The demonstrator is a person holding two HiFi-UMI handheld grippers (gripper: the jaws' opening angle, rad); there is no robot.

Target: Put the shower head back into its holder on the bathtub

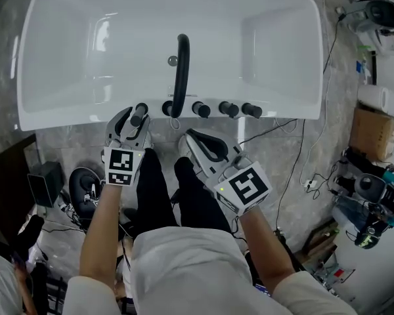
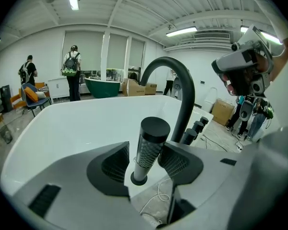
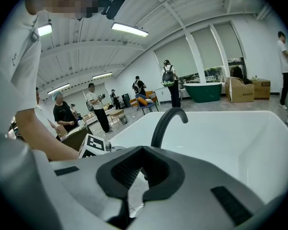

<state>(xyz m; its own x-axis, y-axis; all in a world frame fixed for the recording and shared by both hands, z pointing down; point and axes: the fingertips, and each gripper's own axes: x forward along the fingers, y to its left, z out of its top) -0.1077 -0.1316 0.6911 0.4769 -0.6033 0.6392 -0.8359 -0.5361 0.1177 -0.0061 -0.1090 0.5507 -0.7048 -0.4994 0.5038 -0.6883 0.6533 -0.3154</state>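
Over the white bathtub rim [image 1: 52, 117], left tool [image 1: 134, 115] gapes around the standing shower head [image 2: 149, 145]; right tool [image 1: 194, 140] sits closed, empty.

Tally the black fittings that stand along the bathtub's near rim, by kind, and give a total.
curved spout: 1
knobs: 3
shower head, upright on the rim: 1
Total: 5
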